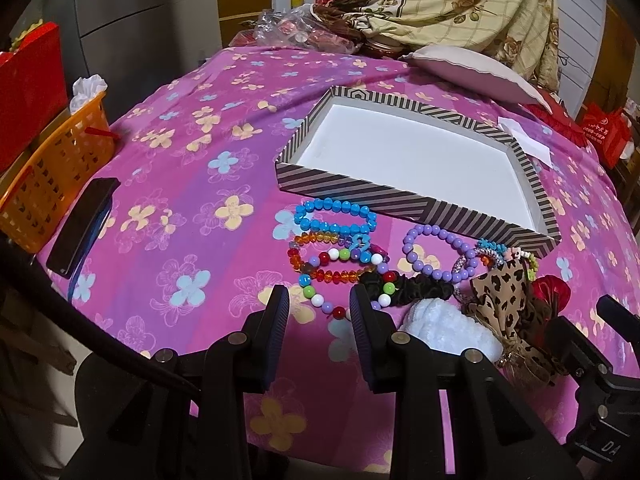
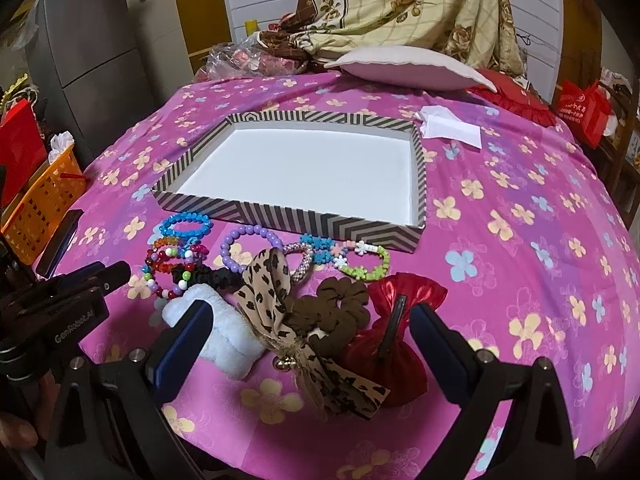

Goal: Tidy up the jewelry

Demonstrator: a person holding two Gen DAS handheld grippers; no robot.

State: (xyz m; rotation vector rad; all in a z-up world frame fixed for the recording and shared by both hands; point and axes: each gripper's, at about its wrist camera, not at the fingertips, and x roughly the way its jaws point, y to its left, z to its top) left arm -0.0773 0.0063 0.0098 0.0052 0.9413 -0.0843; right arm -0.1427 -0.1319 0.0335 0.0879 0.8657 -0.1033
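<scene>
Left gripper [image 1: 319, 304] open, narrow gap, empty, over the multicolor bead bracelet [image 1: 344, 276]. Right gripper [image 2: 308, 320] wide, empty, straddling the leopard bow [image 2: 276, 300] and brown scrunchie [image 2: 332, 312]. Risk: bracelets overlap, so one grab may drag neighbors. Striped box [image 2: 320, 220] beyond the pile holds nothing yet.

L gripper [image 1: 319, 304] fingers apart, nr multicolor bead bracelet [image 1: 344, 280]; striped box [image 1: 360, 194] behind.
</scene>
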